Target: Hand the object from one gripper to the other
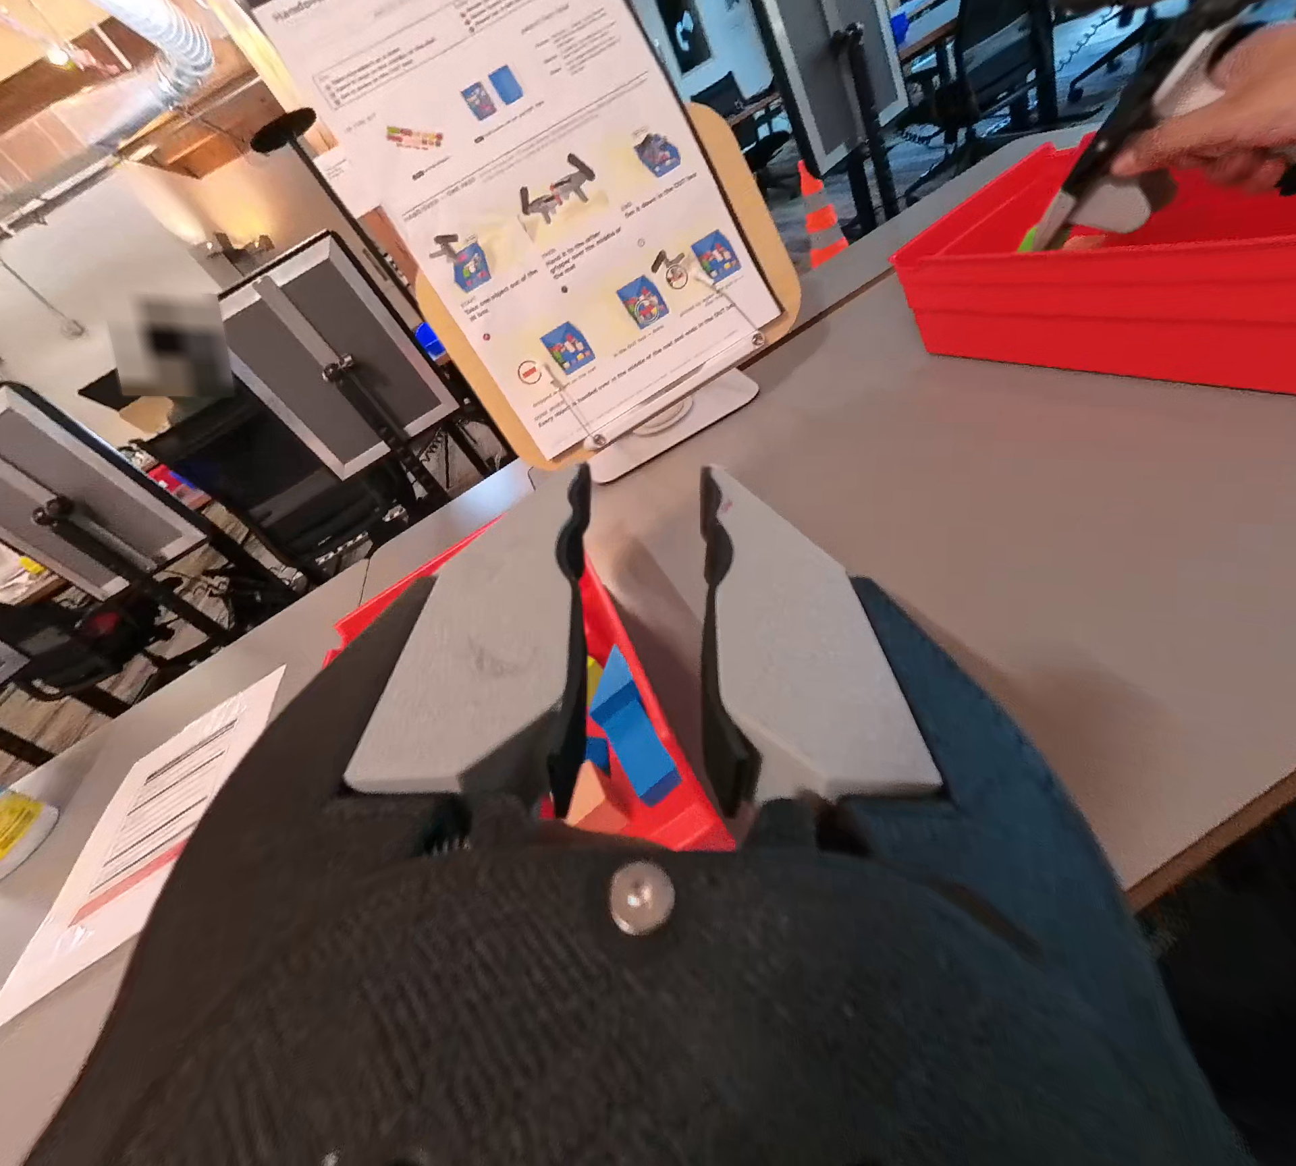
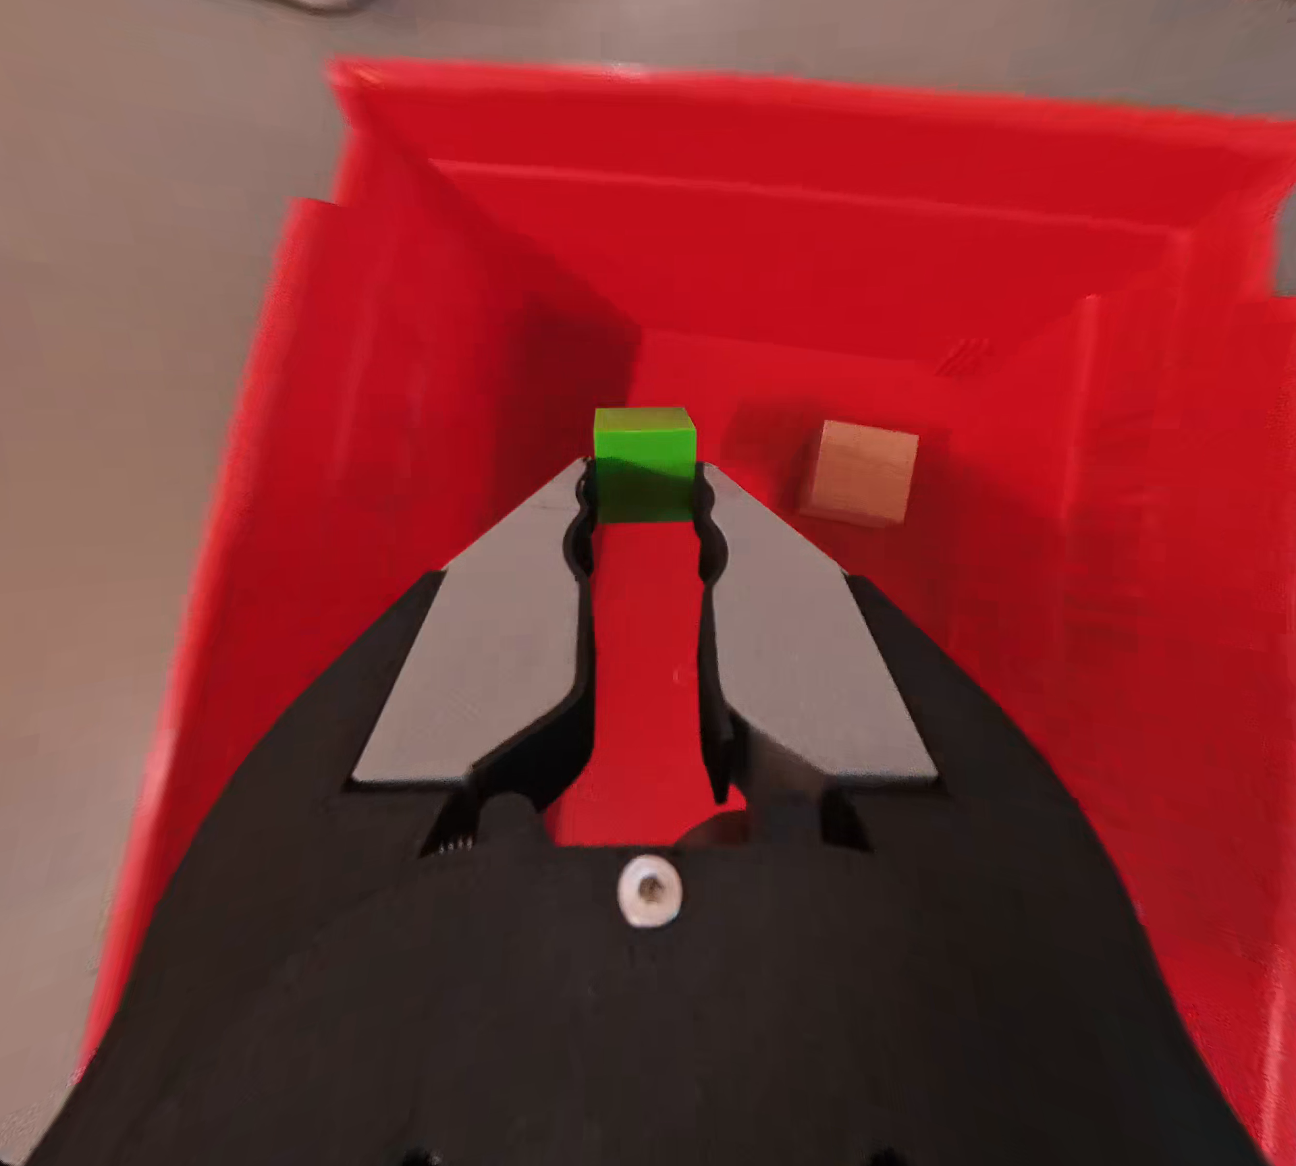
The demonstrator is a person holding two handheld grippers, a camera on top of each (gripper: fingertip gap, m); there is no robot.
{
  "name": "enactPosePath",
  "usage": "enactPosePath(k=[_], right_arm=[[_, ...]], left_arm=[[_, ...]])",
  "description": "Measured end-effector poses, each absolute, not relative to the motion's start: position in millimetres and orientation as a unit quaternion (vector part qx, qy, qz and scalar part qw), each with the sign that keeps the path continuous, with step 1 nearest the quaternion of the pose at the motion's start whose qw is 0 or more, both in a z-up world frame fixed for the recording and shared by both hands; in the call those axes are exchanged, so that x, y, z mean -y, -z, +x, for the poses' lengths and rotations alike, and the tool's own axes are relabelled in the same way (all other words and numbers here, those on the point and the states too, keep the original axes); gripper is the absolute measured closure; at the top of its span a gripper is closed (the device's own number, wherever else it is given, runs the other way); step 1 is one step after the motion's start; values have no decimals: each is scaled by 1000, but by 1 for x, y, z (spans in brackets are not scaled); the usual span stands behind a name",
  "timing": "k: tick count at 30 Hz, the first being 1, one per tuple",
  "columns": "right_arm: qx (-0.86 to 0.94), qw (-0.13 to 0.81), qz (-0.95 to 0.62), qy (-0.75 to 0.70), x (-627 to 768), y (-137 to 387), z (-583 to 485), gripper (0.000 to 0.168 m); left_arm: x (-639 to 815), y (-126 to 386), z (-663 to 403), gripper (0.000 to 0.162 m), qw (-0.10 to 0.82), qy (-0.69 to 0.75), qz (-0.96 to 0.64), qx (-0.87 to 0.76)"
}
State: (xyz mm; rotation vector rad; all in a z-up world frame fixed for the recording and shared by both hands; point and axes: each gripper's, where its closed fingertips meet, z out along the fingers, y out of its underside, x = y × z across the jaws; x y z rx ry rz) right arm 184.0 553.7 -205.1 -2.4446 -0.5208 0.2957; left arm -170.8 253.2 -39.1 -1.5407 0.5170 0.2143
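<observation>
In the right wrist view my right gripper (image 2: 645,487) is shut on a green cube (image 2: 644,452), pinched between its fingertips low inside a red bin (image 2: 771,221). A plain wooden cube (image 2: 859,473) lies on the bin floor just to the right. In the left wrist view my left gripper (image 1: 645,501) is open and empty, above another red bin (image 1: 393,599) that holds a blue block (image 1: 631,733) and other coloured blocks. The right gripper (image 1: 1052,228) also shows there, far right, reaching into its bin (image 1: 1094,319).
An instruction board on a white stand (image 1: 561,186) stands at the back of the grey table (image 1: 912,536). A printed sheet (image 1: 140,817) lies at the left. A person's hand (image 1: 1227,116) holds the right gripper. The table's front edge runs at lower right. Left tips to right tips: about 50 centimeters.
</observation>
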Motion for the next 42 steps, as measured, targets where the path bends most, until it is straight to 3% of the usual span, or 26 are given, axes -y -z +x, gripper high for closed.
enactPosePath(k=[1, 7, 9, 13, 19, 22, 24, 25, 27, 31, 38, 42], right_arm=[[195, 284, -934, -99, -559, 219, 185, 143], [197, 201, -959, -37, -562, 258, 193, 142], [202, 199, -959, -31, -560, 253, 192, 130], [194, 266, -938, -110, -548, 202, 171, 119], [207, 507, -762, -345, -424, 46, 135, 123], [233, 564, -694, -382, -342, 15, 135, 125], [272, 589, -665, -371, -299, -18, 132, 116], [271, 626, -645, -345, -284, -29, 137, 122], [250, 691, -619, -278, -266, -45, 153, 136], [256, 724, -574, -283, -231, -70, 157, 119], [274, 726, -552, -305, -208, -78, 156, 106], [287, 720, -551, -310, -206, -76, 153, 106]], left_arm=[[-253, 39, -175, 133, 682, -94, -689, -226], [-251, 37, -194, 133, 682, -69, -700, -200], [-252, 39, -204, 133, 676, -83, -707, -190], [-254, 44, -229, 131, 663, -96, -725, -163], [-256, 56, -275, 131, 647, -81, -751, -105], [-258, 64, -286, 130, 639, -56, -762, -86], [-259, 66, -288, 130, 636, -48, -766, -80], [-259, 67, -288, 130, 636, -49, -765, -81], [-260, 71, -292, 129, 627, -60, -773, -80], [-268, 91, -299, 127, 604, -56, -792, -71], [-306, 178, -317, 118, 481, -40, -873, -68], [-332, 179, -315, 118, 472, -3, -879, -63]])
